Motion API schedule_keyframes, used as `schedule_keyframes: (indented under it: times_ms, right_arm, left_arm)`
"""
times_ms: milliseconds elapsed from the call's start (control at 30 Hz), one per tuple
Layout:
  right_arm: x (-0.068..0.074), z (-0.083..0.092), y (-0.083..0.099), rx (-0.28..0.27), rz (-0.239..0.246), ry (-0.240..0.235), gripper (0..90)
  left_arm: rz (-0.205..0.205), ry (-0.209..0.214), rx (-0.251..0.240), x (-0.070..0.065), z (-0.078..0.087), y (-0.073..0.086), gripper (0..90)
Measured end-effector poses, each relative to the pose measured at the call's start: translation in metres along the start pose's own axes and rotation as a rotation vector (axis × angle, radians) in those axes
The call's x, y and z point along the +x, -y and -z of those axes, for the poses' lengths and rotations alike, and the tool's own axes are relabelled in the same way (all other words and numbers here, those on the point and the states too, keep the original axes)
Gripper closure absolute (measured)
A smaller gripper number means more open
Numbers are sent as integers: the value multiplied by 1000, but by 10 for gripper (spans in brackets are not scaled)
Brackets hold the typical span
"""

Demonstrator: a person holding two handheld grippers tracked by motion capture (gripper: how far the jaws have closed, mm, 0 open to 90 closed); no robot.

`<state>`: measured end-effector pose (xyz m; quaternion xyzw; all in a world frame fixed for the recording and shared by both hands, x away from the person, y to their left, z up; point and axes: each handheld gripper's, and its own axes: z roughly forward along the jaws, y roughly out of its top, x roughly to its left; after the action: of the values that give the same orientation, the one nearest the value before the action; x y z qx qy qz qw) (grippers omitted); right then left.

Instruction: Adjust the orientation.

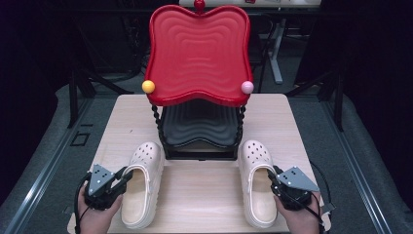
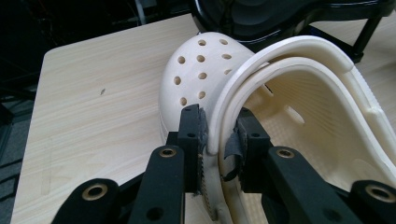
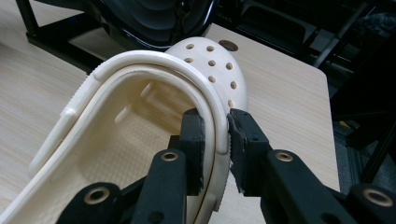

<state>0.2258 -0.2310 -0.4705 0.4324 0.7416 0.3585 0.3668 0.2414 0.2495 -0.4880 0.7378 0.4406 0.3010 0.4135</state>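
Between the two cream clogs (image 1: 142, 181) (image 1: 258, 183) the wooden table (image 1: 199, 190) lies bare and passable, while the black-and-red tiered tray stand (image 1: 198, 92) blocks the way just beyond their toes.

Clogs (image 1: 142, 187) matt cream foam-like plastic; table (image 1: 204, 195) pale wood-grain laminate; upper tray (image 1: 197, 53) glossy red plastic.

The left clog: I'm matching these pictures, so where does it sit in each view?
High view: left clog lower left, beside left gripper.
Left gripper view: centre, side wall between the jaws.
Right gripper view: the clog there is the other one.
Shared landmark: black tray.
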Motion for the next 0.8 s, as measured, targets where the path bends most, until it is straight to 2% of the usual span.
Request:
schedule_keyframes:
  times_ms: [133,500,800]
  right_arm:
    - [2,5,-4,-12,1,-7,757]
    - [2,15,-9,-37,-16,-23,758]
    - [7,23,-20,-66,2,-47,758]
  left_arm:
    - [-13,3,-5,-3,4,-1,754]
    - [-15,19,-27,-8,11,-8,755]
    - [-32,49,-48,-18,13,-20,754]
